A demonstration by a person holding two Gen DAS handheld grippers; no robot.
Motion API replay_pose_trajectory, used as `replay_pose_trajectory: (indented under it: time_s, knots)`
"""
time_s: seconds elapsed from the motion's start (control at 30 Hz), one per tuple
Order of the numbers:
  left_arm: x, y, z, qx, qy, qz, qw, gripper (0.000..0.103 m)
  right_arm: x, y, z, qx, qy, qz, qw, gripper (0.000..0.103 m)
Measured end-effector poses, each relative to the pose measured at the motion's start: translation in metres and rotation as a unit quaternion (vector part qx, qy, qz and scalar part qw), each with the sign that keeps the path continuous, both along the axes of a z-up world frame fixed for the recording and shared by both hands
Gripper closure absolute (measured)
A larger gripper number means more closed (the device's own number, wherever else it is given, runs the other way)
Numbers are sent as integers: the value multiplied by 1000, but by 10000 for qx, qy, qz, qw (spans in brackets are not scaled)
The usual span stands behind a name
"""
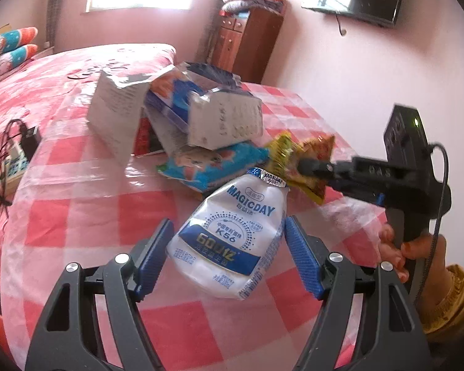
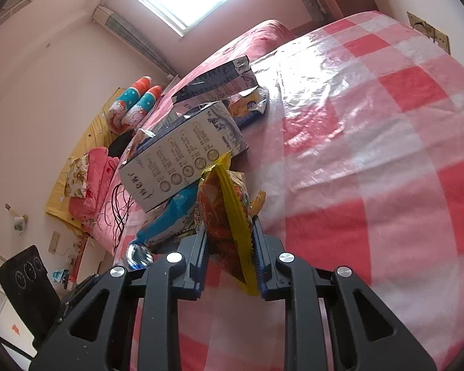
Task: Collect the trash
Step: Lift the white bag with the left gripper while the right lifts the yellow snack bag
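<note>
**Ana:** Trash is in both tools at once. The left gripper (image 1: 229, 241) has its blue pads on either side of the white bottle (image 1: 232, 235); the bottle looks squeezed in at the sides, so I read that as a grasp, and it seems to hang clear of the checked cloth (image 1: 77, 216). The right gripper (image 2: 229, 247) is clenched on the yellow wrapper (image 2: 232, 213), which stands on edge between the jaws.

**Ben:** Which step, then?

**Ana:** Pickup, I judge, and nearly over: one piece in each tool, both just beside the pile. Taking the cartons (image 1: 176, 114) as the landmark, the bottle is in front of them and the wrapper off their right corner. The blue packet (image 1: 213, 167) lies under the cartons' front edge, touching them.

**Ben:** Next?

**Ana:** Carry both to a bin and let go there. The bottle's soft wall could slip, so the hold needs to be firm. Then back for the cartons and packet.

**Ben:** Anything unclear?

**Ana:** No bin shows in either view. The bottle's underside is hidden, so contact with the cloth is uncertain. A hand (image 1: 417, 256) holds the right tool. Cables (image 1: 6, 160) left of the cartons are tangled; their ends are unreadable.
</note>
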State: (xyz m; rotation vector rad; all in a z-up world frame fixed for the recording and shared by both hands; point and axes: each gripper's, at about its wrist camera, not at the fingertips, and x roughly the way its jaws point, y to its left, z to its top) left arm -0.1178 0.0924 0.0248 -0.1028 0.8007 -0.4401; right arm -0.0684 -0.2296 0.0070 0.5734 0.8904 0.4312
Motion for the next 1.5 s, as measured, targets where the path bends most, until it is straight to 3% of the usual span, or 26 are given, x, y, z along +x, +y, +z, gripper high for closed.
replay_pose_trajectory:
  time_s: [0.37,0.7,0.9,1.07,1.13,1.23,1.33,1.4,1.43,1.47,1.5]
  knots:
    - [-27,45,12,-229,-126,591,9979,29,-37,2,34,-385,-273,-36,9989,79]
    - [-50,73,12,-303,-233,763,9964,29,-52,-1,18,-87,510,74,9986,78]
    - [-54,77,8,-384,-189,762,9962,29,-60,-11,-2,-197,793,-119,9966,67]
    - [-55,73,5,-353,-167,709,9967,29,-62,-10,7,-586,468,-234,9969,33]
    - [-54,72,4,-369,-148,698,9968,29,-62,-8,10,-688,320,-268,9968,28]
    - [-53,69,1,-388,-109,680,9969,29,-52,-4,9,-843,270,-255,9957,27]
    - [-52,66,-1,-386,-60,649,9971,29,-42,-6,4,-659,321,-331,9968,26]
    - [-52,65,-2,-380,-44,635,9972,29,-38,-2,4,-737,277,-295,9965,26]
    - [-52,64,-2,-376,-40,635,9973,29,-36,1,5,-834,226,-277,9959,39]
    - [-51,64,-2,-376,-38,634,9973,29,-34,4,4,-940,247,-216,9950,64]
    - [-51,64,-2,-378,-35,629,9973,29,-32,7,4,-957,254,-167,9949,68]
